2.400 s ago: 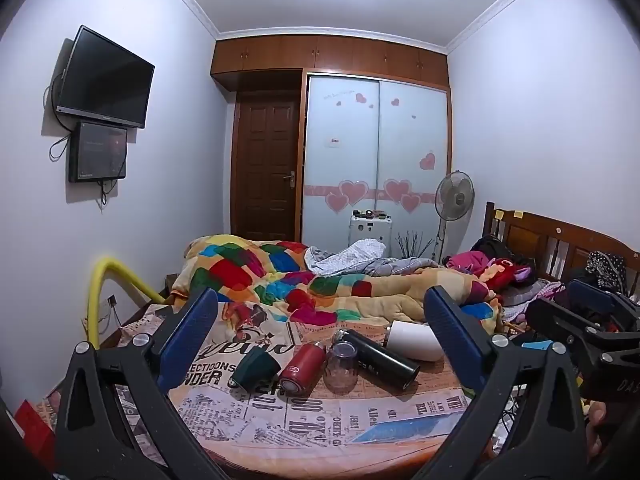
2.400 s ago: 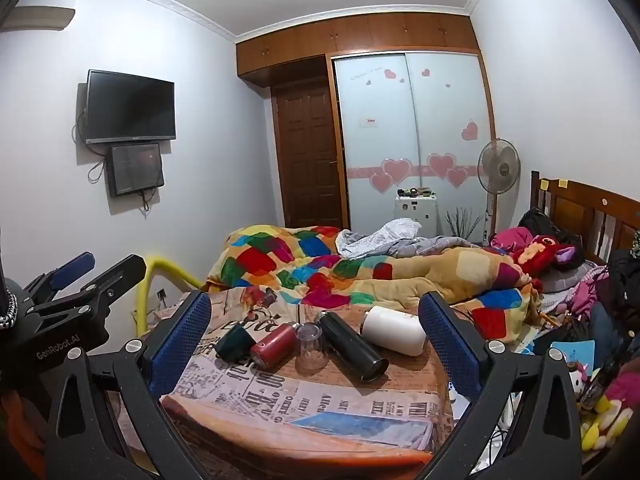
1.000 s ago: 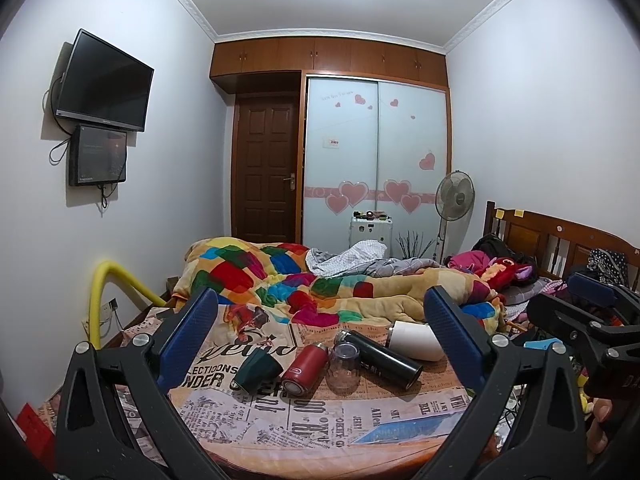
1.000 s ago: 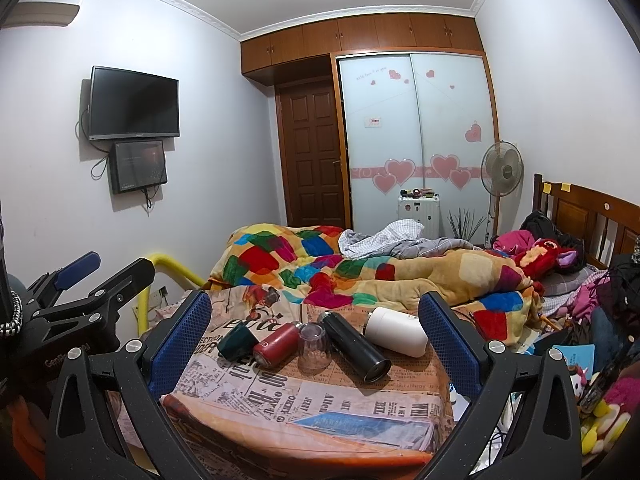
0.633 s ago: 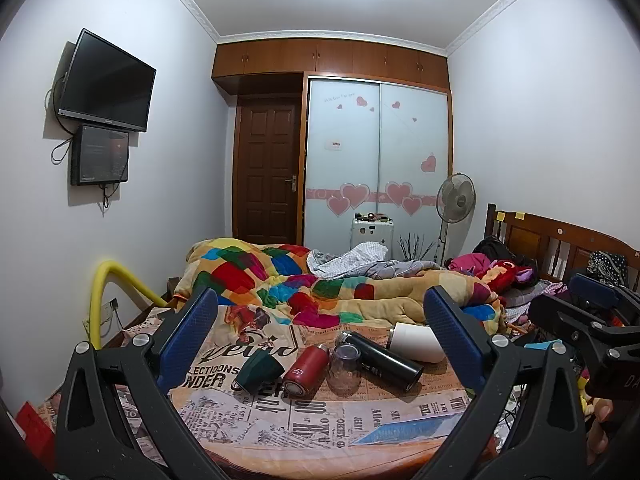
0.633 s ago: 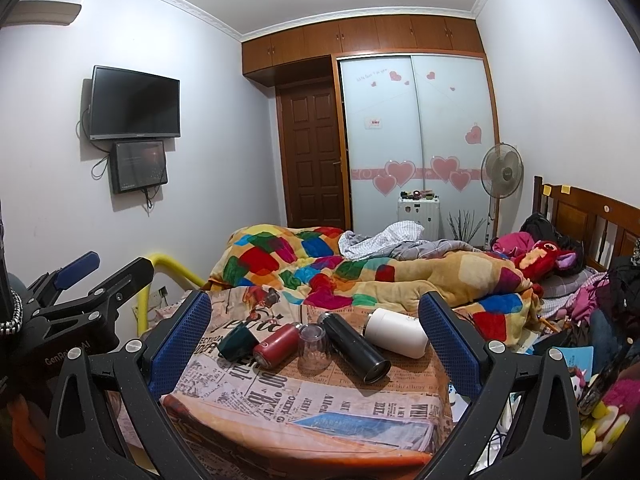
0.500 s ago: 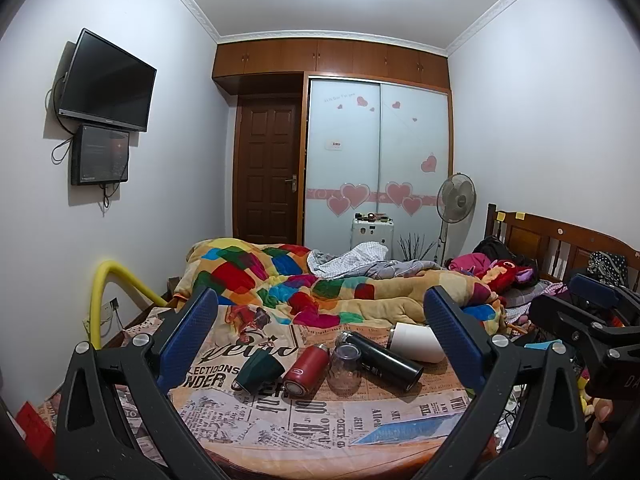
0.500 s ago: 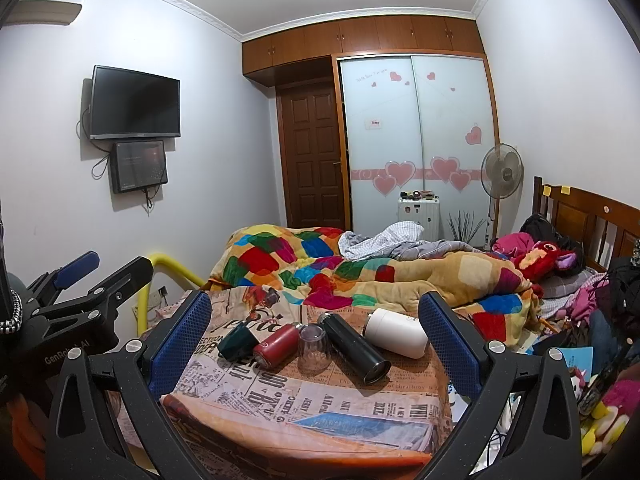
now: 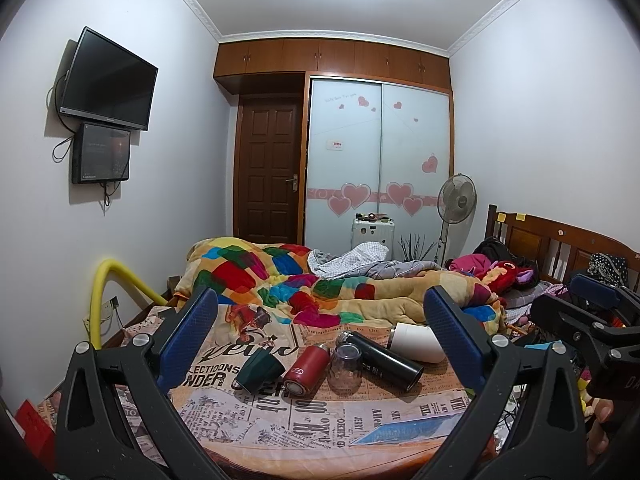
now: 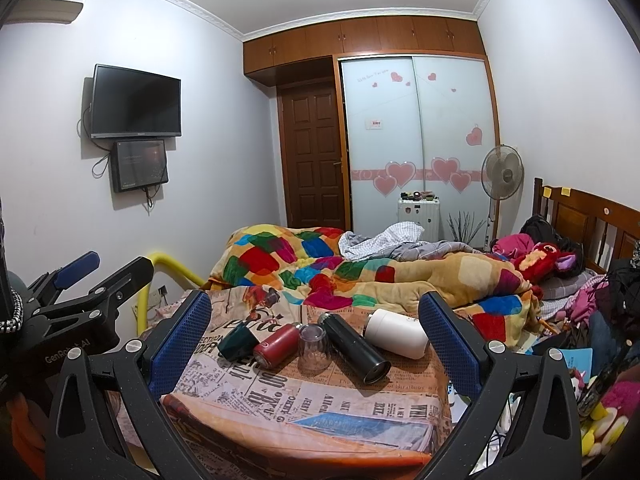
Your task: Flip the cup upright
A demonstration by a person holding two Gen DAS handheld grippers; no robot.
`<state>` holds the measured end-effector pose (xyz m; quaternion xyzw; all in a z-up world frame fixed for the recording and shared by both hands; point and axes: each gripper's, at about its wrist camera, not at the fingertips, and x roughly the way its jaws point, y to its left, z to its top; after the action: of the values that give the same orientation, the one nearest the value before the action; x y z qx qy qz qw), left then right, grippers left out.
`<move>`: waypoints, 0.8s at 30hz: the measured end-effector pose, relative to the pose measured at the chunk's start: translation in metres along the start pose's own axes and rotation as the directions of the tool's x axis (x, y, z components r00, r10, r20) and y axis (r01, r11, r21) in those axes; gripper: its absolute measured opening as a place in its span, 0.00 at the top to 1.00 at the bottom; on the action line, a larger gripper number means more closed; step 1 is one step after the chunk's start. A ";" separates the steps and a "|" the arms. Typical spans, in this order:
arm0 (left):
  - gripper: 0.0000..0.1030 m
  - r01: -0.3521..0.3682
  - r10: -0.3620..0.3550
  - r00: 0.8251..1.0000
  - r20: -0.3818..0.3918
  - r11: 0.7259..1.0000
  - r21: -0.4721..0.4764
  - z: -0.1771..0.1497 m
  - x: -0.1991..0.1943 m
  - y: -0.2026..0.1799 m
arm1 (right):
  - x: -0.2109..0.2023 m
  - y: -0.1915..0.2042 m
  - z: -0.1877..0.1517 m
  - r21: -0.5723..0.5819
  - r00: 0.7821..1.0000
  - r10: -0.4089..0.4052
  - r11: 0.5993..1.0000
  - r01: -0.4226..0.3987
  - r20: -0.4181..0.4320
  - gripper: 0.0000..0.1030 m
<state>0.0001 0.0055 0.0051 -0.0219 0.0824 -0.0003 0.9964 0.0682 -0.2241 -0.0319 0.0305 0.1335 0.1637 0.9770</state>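
Fingers of both the left gripper and right gripper stood wide apart, empty, well short of the clear cup at lower centre of frame on the table; pre-approach step, next move probably a reach in.

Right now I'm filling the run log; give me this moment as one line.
phase: approach | left gripper: open, empty | right gripper: open, empty | clear glass cup: inverted on newspaper-print tabletop, untouched

1. Dark green cup, red bottle, black flask, white flask.
2. Newsprint-patterned cloth.
3. Multicoloured patchwork quilt.
4. Clear, perhaps faintly purple, glass.
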 end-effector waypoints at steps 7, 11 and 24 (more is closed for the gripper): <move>0.00 -0.001 0.001 1.000 0.001 1.000 -0.001 -0.001 0.000 0.000 | 0.000 0.000 0.000 0.000 1.000 0.001 1.000 -0.001 -0.001 0.00; 0.00 0.000 0.000 1.000 0.000 1.000 -0.001 -0.001 -0.001 0.000 | 0.000 0.000 0.000 0.000 1.000 0.001 1.000 -0.001 -0.003 0.00; 0.00 -0.020 0.019 0.998 -0.065 1.000 -0.020 -0.013 0.033 0.014 | 0.023 -0.009 -0.005 0.005 0.999 -0.002 1.000 0.002 -0.048 0.00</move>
<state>0.0305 0.0183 -0.0136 -0.0313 0.1148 0.0096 0.9929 0.0904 -0.2254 -0.0434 0.0291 0.1575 0.1632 0.9735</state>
